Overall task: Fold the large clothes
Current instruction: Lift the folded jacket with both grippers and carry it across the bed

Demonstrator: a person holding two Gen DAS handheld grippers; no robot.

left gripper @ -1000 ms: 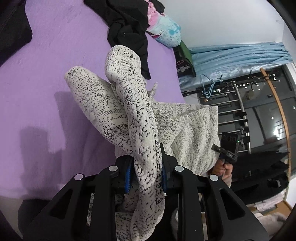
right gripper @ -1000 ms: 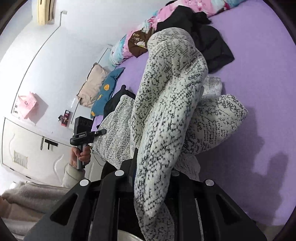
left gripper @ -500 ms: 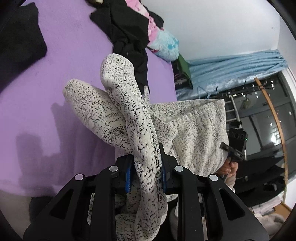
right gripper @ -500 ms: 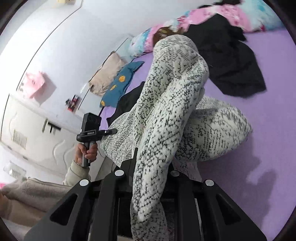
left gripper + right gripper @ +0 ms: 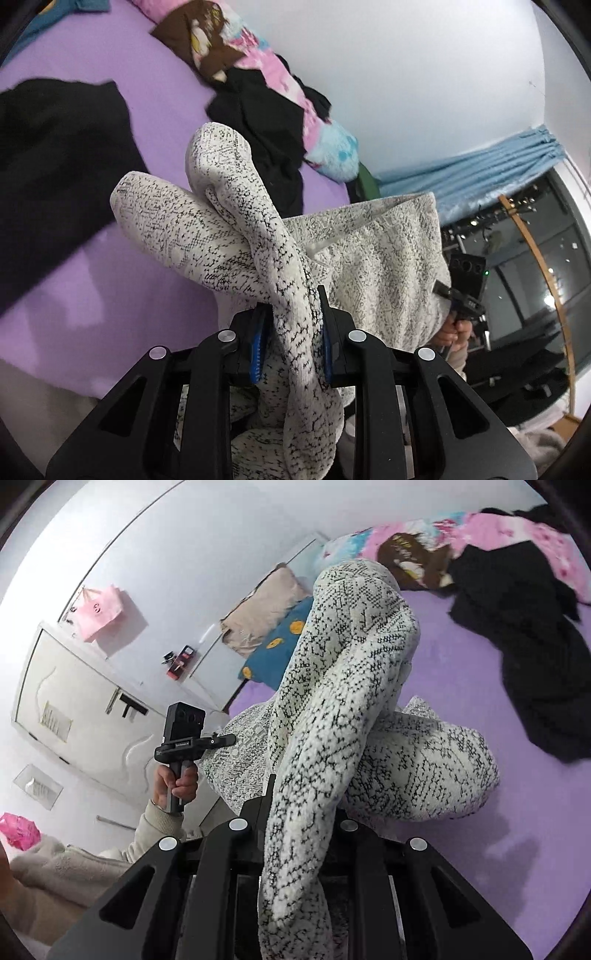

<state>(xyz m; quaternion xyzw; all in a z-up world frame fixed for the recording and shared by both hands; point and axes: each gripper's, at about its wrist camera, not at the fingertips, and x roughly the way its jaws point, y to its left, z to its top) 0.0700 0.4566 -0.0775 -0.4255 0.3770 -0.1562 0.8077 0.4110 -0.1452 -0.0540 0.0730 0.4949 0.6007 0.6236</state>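
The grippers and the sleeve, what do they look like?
Both grippers, left and right, are matte black angular frames with open triangular cutouts and round silver pivot pins. The left has ridged blue pads inside its fingers. Each carries a boxy black camera block on a pistol-style handle. The sleeve is beige with a ribbed cuff.

The purple bed [image 5: 74,280] is bare just below the hanging sweater [image 5: 280,251]. Black clothes [image 5: 524,657] lie farther back, blocking the way.
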